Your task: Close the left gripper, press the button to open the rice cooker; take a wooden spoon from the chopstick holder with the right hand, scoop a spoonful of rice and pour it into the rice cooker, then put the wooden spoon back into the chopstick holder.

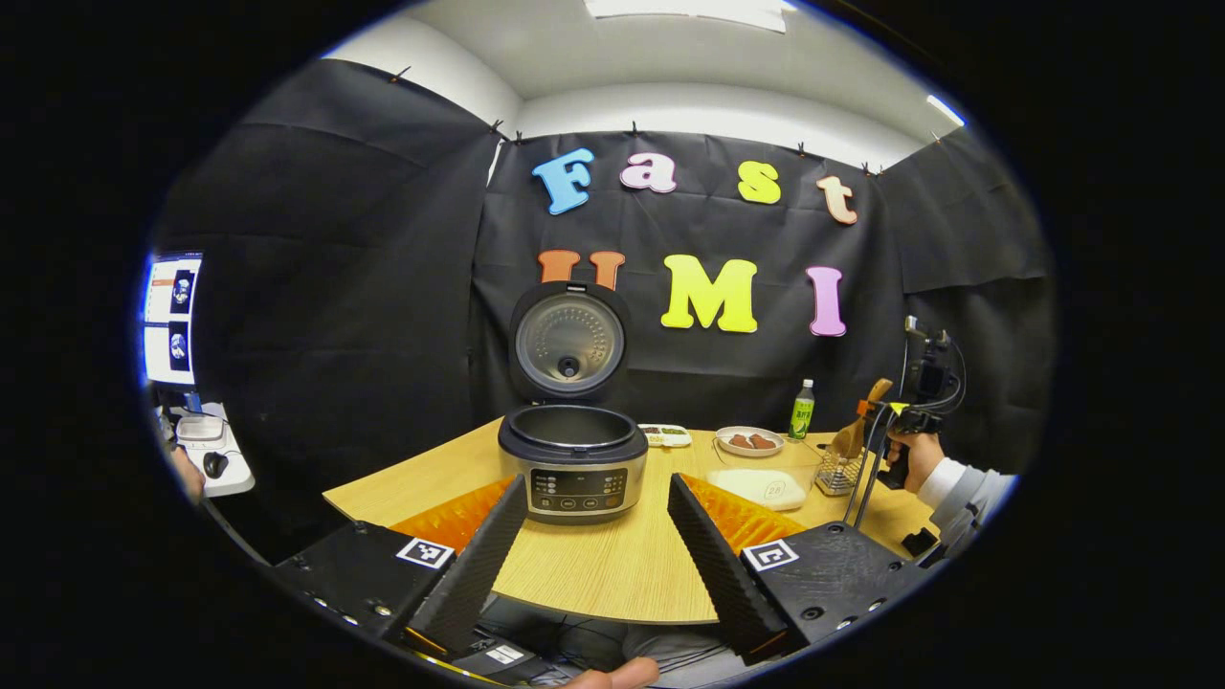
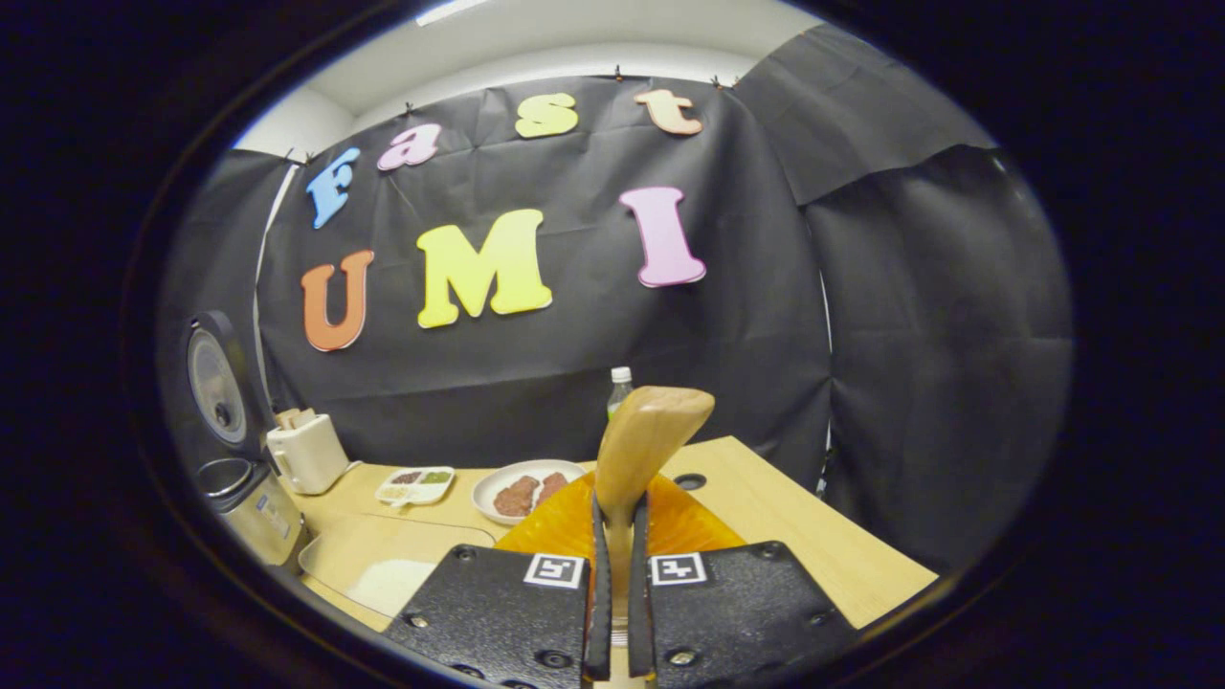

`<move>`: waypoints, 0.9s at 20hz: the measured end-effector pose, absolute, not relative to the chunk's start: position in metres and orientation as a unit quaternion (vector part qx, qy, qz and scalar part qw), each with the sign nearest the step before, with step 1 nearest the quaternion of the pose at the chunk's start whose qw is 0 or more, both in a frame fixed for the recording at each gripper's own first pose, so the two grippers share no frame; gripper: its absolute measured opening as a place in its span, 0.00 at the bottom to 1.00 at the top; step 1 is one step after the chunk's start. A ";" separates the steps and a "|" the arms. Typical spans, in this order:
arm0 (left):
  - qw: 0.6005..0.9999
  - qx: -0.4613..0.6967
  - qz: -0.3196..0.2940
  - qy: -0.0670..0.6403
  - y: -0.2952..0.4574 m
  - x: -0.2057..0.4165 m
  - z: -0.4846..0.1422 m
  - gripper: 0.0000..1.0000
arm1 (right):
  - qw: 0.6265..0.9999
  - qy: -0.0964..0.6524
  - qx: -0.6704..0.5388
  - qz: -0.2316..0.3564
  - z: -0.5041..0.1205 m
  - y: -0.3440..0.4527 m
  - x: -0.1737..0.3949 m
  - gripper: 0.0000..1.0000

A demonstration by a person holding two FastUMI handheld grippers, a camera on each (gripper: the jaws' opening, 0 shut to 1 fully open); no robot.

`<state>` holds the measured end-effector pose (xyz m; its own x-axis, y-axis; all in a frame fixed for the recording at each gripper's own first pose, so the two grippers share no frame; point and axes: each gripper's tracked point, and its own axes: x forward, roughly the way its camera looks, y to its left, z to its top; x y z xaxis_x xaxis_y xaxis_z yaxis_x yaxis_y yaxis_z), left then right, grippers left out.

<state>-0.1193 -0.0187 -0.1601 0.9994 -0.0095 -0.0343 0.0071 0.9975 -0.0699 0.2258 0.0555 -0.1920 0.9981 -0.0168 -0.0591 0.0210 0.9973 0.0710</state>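
Note:
The rice cooker (image 1: 574,469) stands in mid-table with its lid (image 1: 570,343) swung up and the pot showing. My left gripper (image 1: 595,486) is held open just in front of it, with nothing between the fingers. At the right, a hand holds my right gripper (image 1: 895,416) above the wire chopstick holder (image 1: 839,473). In the right gripper view that gripper (image 2: 618,507) is shut on the wooden spoon (image 2: 651,431), whose broad end rises above the fingers. A clear container of rice (image 1: 766,481) sits beside the holder. The cooker (image 2: 251,505) shows at the far left of the right gripper view.
A plate of brown food (image 1: 749,441), a small divided dish (image 1: 664,435) and a green bottle (image 1: 802,410) stand along the back of the wooden table (image 1: 612,574). A white appliance (image 2: 306,452) stands behind the cooker. A side desk with a screen (image 1: 172,316) is at the left.

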 end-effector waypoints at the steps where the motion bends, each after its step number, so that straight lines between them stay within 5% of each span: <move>1: 0.999 -0.033 -0.005 0.017 -0.019 -0.119 -0.160 0.94 | 0.999 0.021 0.026 -0.006 -0.182 0.061 0.223 0.12; 8: 0.999 -0.028 -0.004 0.017 -0.016 -0.119 -0.161 0.94 | 0.998 -0.010 0.000 0.065 -0.141 0.140 0.203 0.11; 13: 0.999 -0.028 -0.001 0.017 -0.006 -0.124 -0.162 0.94 | 0.990 0.025 -0.052 0.125 -0.182 0.208 0.207 0.11; 18: 0.999 -0.027 0.006 0.018 0.008 -0.127 -0.163 0.94 | 0.983 0.095 -0.112 0.112 -0.245 0.216 0.216 0.12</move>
